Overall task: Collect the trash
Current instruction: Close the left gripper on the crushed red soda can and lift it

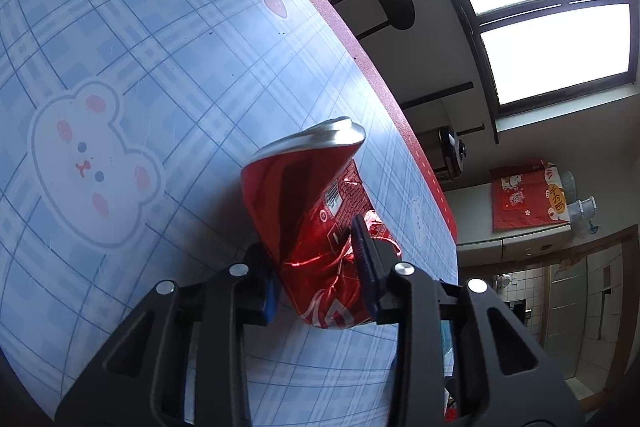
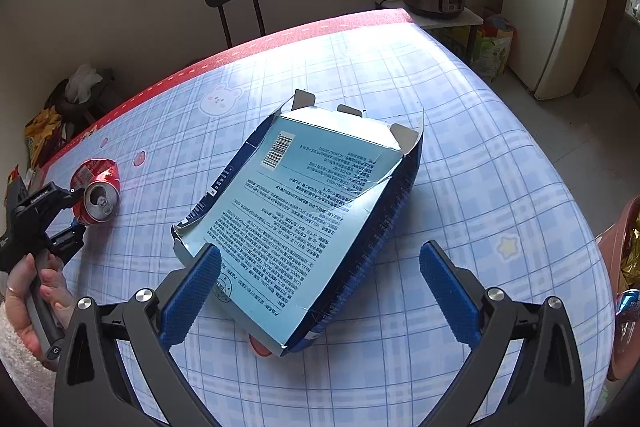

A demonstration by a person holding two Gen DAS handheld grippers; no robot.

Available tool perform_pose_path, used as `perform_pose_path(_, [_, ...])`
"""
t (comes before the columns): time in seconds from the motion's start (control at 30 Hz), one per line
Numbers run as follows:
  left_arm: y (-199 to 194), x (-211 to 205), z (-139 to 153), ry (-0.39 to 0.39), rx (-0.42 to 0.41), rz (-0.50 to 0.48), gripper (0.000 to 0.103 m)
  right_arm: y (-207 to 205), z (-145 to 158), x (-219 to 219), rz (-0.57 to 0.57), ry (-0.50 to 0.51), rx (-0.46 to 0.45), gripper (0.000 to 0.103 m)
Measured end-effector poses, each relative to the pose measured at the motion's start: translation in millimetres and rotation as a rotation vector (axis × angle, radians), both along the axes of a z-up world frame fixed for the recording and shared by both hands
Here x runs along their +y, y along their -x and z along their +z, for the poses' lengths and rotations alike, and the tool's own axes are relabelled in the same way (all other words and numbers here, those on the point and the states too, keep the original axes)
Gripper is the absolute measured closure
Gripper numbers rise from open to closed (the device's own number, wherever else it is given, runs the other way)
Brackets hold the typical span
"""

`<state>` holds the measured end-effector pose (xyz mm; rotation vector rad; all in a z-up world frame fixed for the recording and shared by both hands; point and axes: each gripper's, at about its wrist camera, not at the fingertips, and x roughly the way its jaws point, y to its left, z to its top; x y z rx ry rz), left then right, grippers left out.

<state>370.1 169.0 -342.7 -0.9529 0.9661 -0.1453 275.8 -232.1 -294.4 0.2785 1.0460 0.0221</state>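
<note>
Left hand-held gripper (image 1: 318,263) clamps crushed red can (image 1: 308,203) on table (image 1: 140,27)

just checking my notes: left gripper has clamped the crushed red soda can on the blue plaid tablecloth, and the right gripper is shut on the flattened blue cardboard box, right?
One thing is wrong: the right gripper is open, its blue pads apart over the flattened blue cardboard box, not gripping it, as the right wrist view shows. The rest holds: the left gripper has clamped the crushed red soda can on the blue plaid tablecloth.

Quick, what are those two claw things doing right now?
Left gripper: jaws shut on the crushed red can.
Right gripper: jaws open, above the flattened blue box.
</note>
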Motion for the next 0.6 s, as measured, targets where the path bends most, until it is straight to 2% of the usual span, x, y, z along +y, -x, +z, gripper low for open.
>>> perform_pose_path(0.07, [0.1, -3.7, 5.1, -0.018, -0.029, -0.018, 0.085, -7.1, -5.5, -1.8, -0.018, -0.015, 0.012, 0.006])
perform_pose_path(0.17, [-0.2, -10.6, 15.9, -0.054, -0.061, -0.059, 0.093, -16.9, -16.6, -6.6, -0.053, -0.045, 0.04, 0.006])
perform_pose_path(0.27, [1.3, -16.1, 27.8, -0.12, -0.084, -0.114, 0.094, -24.2, -26.5, -7.7, -0.074, -0.074, 0.058, 0.005])
perform_pose_path(0.43, [13.2, -24.5, 44.2, -0.191, -0.12, -0.211, 0.094, -26.6, -27.6, 4.3, -0.044, -0.043, 0.046, 0.005])
perform_pose_path(0.6, [16.4, -54.7, 58.9, -0.25, -0.164, -0.366, 0.094, -23.9, -26.9, 13.7, -0.001, -0.049, 0.041, 0.007])
